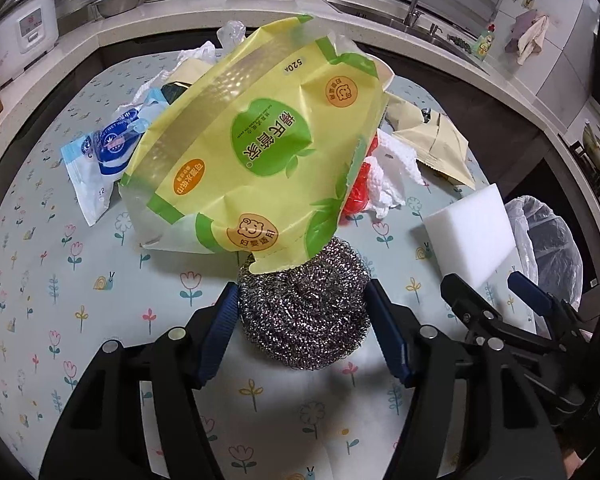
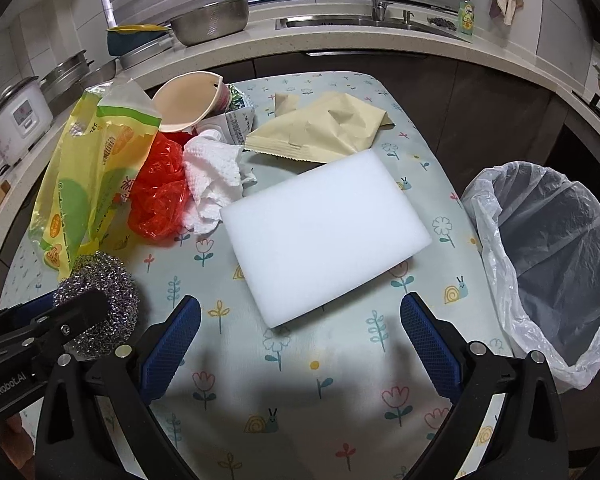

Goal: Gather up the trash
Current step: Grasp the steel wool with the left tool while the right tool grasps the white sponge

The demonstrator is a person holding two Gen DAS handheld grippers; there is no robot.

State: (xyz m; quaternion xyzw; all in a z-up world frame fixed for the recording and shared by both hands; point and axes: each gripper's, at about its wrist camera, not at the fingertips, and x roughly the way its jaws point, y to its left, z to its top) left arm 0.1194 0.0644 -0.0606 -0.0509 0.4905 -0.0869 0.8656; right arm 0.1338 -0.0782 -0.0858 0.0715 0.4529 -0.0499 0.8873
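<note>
A steel wool scrubber [image 1: 304, 312] sits on the flowered tablecloth between the blue pads of my left gripper [image 1: 302, 294], whose jaws press its sides. A yellow-green wipes bag [image 1: 252, 148] leans over it. My right gripper [image 2: 300, 312] is open and empty just in front of a white sponge block [image 2: 324, 232]. A bin lined with a clear bag [image 2: 556, 264] stands at the table's right edge. The scrubber [image 2: 98, 300] and left gripper also show at the left of the right wrist view.
A trash pile lies behind: a red plastic bag [image 2: 160, 196], crumpled white paper towel [image 2: 212, 176], beige wrapper [image 2: 324, 128], paper cup [image 2: 188, 100], and blue-white wipes pack [image 1: 104, 160]. A counter with bowls, rice cooker [image 2: 16, 120] and sink curves behind.
</note>
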